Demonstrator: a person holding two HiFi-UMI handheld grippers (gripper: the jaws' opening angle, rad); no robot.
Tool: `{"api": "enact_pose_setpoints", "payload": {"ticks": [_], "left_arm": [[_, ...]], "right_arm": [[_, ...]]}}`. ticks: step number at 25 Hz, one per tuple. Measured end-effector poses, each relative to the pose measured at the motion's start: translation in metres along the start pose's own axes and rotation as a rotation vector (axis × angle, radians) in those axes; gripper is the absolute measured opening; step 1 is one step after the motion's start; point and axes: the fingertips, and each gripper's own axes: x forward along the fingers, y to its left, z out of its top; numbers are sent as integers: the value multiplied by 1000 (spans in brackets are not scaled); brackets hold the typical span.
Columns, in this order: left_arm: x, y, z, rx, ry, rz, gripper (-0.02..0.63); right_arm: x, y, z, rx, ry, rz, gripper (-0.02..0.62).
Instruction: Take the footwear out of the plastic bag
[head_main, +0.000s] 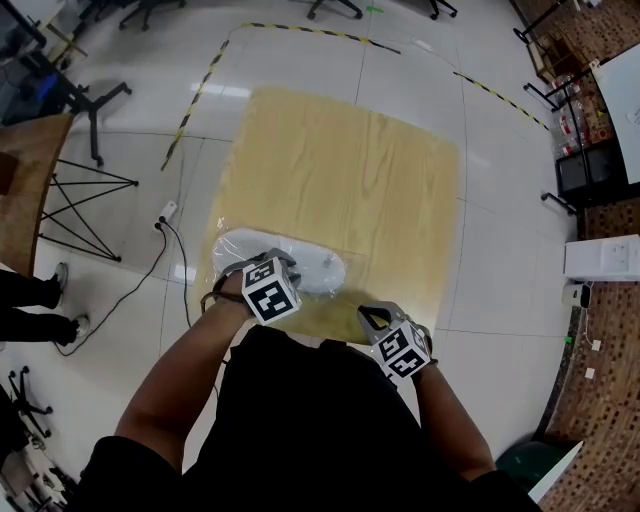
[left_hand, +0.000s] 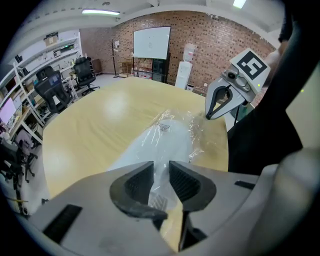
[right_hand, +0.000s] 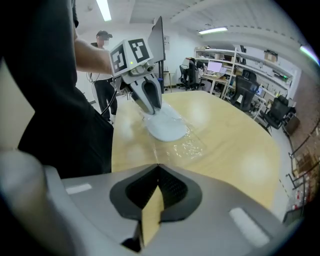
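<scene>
A white piece of footwear (head_main: 322, 270) lies inside a clear plastic bag (left_hand: 197, 127) on the near edge of the light wooden table (head_main: 350, 170). My left gripper (left_hand: 161, 175) points steeply down with the footwear (left_hand: 165, 145) and its film filling the gap between its pads. In the right gripper view it (right_hand: 150, 110) stands on the near end of the footwear (right_hand: 167, 127). My right gripper (right_hand: 158, 167) is shut at the table's near right. A thin edge of the crinkled bag (right_hand: 190, 145) runs into its tips. In the left gripper view its tips (left_hand: 207, 117) touch the bag's loose end.
The table (right_hand: 240, 145) stretches bare beyond the bag. Office chairs (left_hand: 52, 90) and desks stand around it. A cable (head_main: 175, 270) and a person's feet (head_main: 60, 295) are on the floor to the left. Another person (right_hand: 102, 55) stands behind the left gripper.
</scene>
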Motion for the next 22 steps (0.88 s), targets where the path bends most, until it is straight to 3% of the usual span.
{"api": "enact_pose_setpoints", "payload": {"ticks": [5,7,9,11,13,15,19,22], "left_arm": [[-3,0,2,7,-22,16,106],[-4,-1,4,28,-40,33,106],[-7,-1,4,39,-64,50,106],[-9,-1,4,38,-83,65,106],[-13,-2,7,48,-96,83,106],[-16,-2,12,68,-106,101,98],[-23,1,17,82,-124,112,91],[-24,1,18,82,-126,115,89]], "right_arm": [[-11,-15,-28,43,63,-27,2],[-19,-30,-34,177,31,-53,2],[-25,-45,-20,359,-87,-50,3],[-25,-54,9,541,-246,7,18],[-15,-59,31,677,-329,73,36],[2,-60,40,752,-313,120,53],[30,-60,43,798,-224,165,103],[35,-65,46,849,-234,187,113]]}}
